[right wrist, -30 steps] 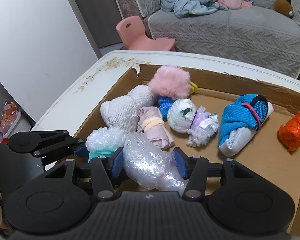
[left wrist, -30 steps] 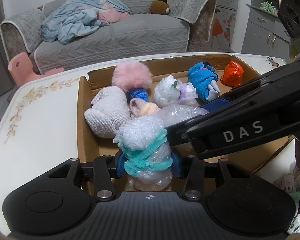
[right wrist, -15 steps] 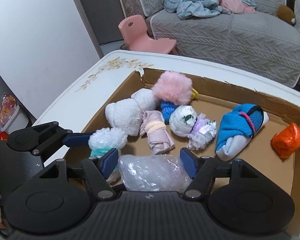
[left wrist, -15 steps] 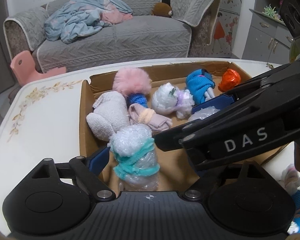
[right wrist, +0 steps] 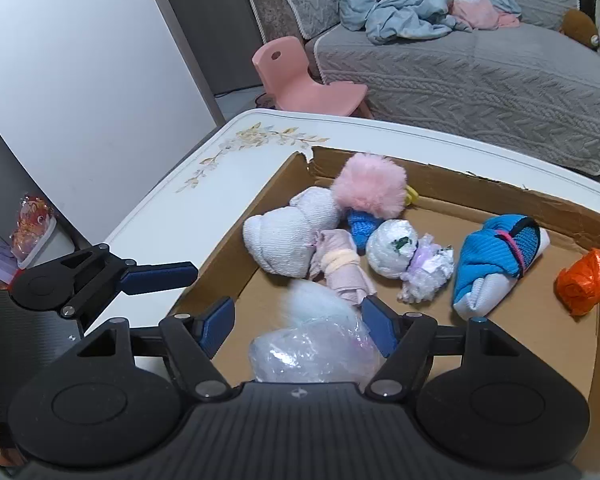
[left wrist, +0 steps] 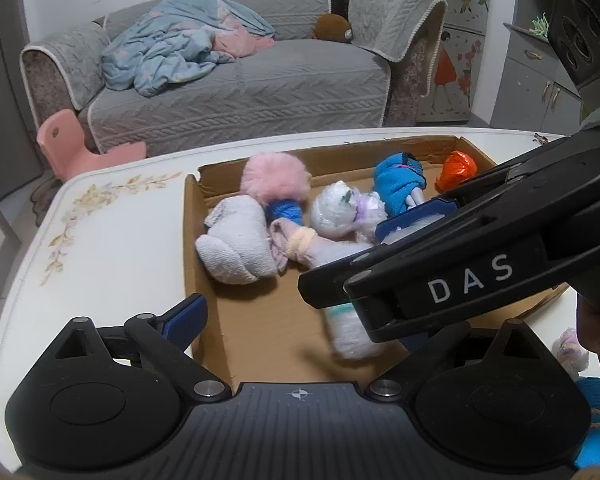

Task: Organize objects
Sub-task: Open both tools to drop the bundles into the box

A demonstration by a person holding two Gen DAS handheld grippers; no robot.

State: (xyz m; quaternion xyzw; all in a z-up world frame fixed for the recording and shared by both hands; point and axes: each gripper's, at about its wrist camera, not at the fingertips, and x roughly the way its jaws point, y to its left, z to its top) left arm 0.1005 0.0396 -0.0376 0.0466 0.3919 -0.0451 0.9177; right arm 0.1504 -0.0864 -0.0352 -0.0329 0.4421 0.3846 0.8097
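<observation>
An open cardboard box (left wrist: 192, 240) on the table holds several soft bundles. My left gripper (left wrist: 300, 320) hangs over its near left corner, jaws opening wide, nothing between them. A blurred bubble-wrap bundle with a teal band (left wrist: 348, 332) lies on the box floor just beyond, partly under the right gripper's body (left wrist: 460, 272), which hides my left gripper's right finger. In the right wrist view my right gripper (right wrist: 300, 320) is opening. A clear plastic bundle (right wrist: 312, 352) sits loose between its fingers (right wrist: 218, 326), with the blurred teal-and-white bundle (right wrist: 316, 304) just past it.
Farther in the box lie a pink pompom (right wrist: 370, 188), a white sock bundle (right wrist: 284, 240), a blue sock roll (right wrist: 496, 260) and an orange wrapper ball (right wrist: 584, 280). More bundles lie on the white floral table (left wrist: 100, 248) at the right (left wrist: 592, 400). Beyond are a sofa and a pink chair (right wrist: 300, 80).
My left jaws went from shut on the teal-banded bundle to wide open, and the bundle dropped onto the box floor. My right jaws let go of the clear plastic bundle.
</observation>
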